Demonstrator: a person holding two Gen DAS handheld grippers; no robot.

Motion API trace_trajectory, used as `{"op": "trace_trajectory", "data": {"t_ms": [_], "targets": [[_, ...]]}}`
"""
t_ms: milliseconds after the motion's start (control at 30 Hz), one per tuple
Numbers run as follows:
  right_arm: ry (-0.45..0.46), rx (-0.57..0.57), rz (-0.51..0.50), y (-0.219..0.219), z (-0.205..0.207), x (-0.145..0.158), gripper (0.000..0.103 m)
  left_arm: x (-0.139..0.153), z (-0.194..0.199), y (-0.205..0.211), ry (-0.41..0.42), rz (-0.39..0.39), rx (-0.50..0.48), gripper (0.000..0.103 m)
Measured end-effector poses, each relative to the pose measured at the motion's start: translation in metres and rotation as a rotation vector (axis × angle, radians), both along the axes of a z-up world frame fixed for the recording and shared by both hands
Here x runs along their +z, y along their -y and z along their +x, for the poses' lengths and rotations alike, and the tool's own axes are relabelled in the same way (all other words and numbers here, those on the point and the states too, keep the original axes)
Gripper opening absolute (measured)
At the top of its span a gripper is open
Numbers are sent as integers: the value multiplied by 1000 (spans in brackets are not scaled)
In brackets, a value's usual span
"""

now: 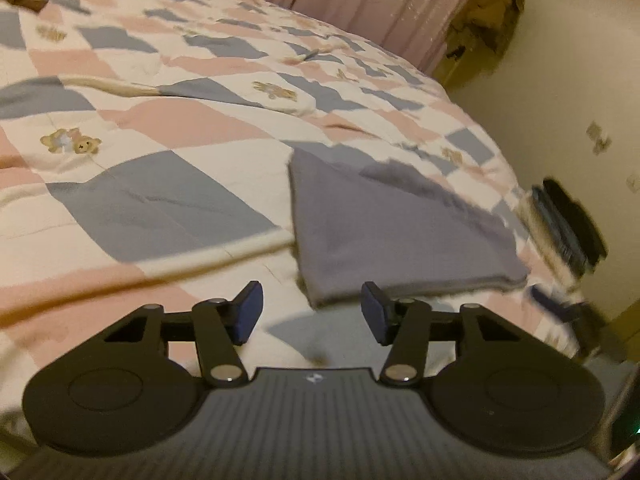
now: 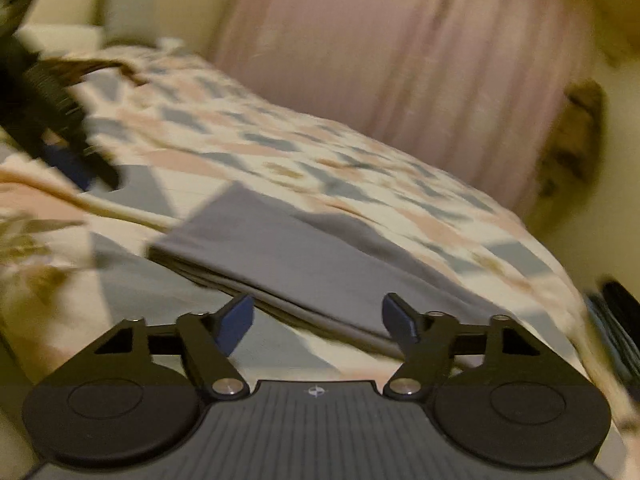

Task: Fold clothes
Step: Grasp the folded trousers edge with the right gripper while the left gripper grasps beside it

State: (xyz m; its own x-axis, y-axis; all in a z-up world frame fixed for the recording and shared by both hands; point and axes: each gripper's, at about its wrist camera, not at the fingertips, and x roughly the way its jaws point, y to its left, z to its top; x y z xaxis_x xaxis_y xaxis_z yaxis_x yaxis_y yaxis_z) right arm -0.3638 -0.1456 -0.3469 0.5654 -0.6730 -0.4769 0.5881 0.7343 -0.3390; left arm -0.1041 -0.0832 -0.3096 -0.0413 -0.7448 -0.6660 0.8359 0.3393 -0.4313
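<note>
A folded grey garment (image 1: 400, 224) is lying flat on the bed (image 1: 160, 184), on a patchwork quilt (image 1: 168, 128) of pink, blue and cream squares, near the bed's edge. The left gripper (image 1: 312, 314) is hovering just short of the garment's near edge, fingers spread and grasping nothing. The right gripper (image 2: 318, 320) is likewise hanging released over the garment's near edge, empty. Beyond the garment, a pink curtain (image 2: 380, 60) is hanging behind the bed. Both views are blurring.

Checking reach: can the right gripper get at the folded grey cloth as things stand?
Probably yes. The right gripper is open, the grey cloth lies just ahead on the quilt, and nothing sits between them.
</note>
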Motion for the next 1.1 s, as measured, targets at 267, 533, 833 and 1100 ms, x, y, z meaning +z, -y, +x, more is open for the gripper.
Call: {"op": "trace_trajectory", "data": {"t_ms": [267, 533, 833, 1100], "targets": [[-69, 134, 18, -14, 96, -23, 61, -7, 48, 19, -40, 23, 7, 49], [-305, 106, -98, -35, 139, -71, 51, -19, 71, 74, -149, 20, -78, 50], [-347, 56, -230, -33, 147, -85, 47, -53, 92, 154, -324, 62, -122, 50], [-354, 94, -329, -34, 146, -96, 41, -85, 108, 179, -465, 42, -58, 37]]}}
